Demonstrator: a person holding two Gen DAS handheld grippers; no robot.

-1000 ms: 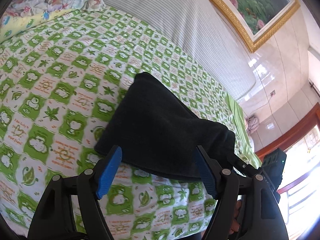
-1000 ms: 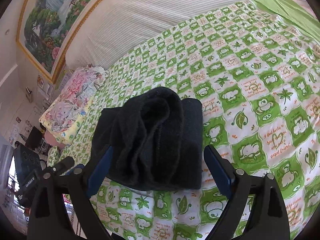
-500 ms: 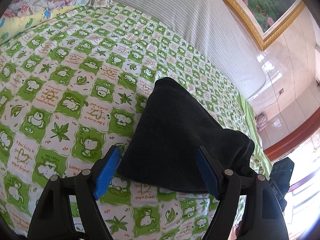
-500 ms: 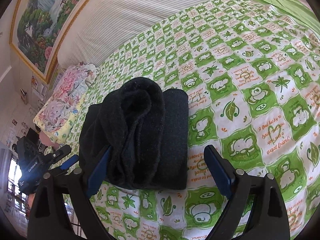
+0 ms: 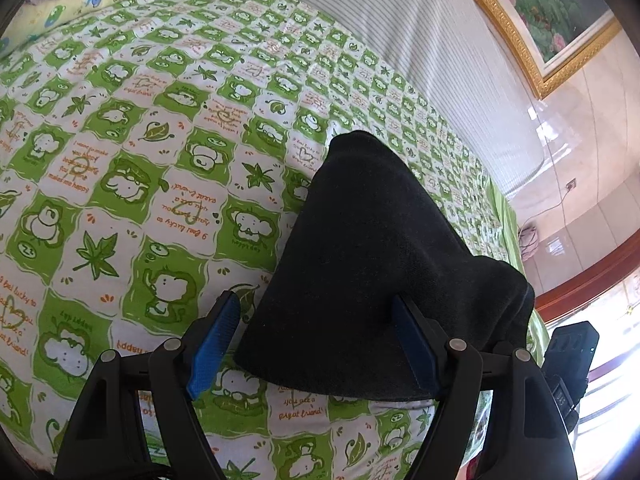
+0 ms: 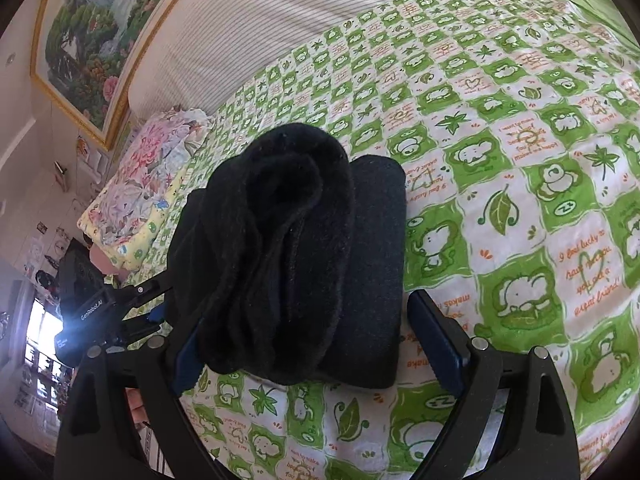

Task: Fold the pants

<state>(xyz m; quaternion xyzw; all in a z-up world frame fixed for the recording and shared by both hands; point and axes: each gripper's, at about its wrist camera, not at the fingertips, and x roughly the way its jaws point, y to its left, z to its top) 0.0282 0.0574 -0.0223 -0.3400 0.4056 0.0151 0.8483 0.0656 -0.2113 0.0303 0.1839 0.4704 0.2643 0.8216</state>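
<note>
The black pants (image 5: 372,256) lie folded in a thick bundle on the green and white patterned bedsheet (image 5: 120,208). In the right wrist view the pants (image 6: 304,256) show a rolled, bulging end on top of a flat layer. My left gripper (image 5: 316,340) is open, its blue pads either side of the near edge of the bundle, holding nothing. My right gripper (image 6: 316,344) is open too, straddling the near end of the bundle from the opposite side. The left gripper's body (image 6: 92,308) shows at the left of the right wrist view.
A floral pillow (image 6: 148,184) lies at the head of the bed beside the striped headboard (image 6: 280,20). A gold-framed painting (image 6: 92,32) hangs above. The bed edge and a wooden door frame (image 5: 592,276) lie to the right in the left wrist view.
Both grippers have moved closer to the pants, which now sit larger between the open fingers. The bundle itself has not changed shape.
</note>
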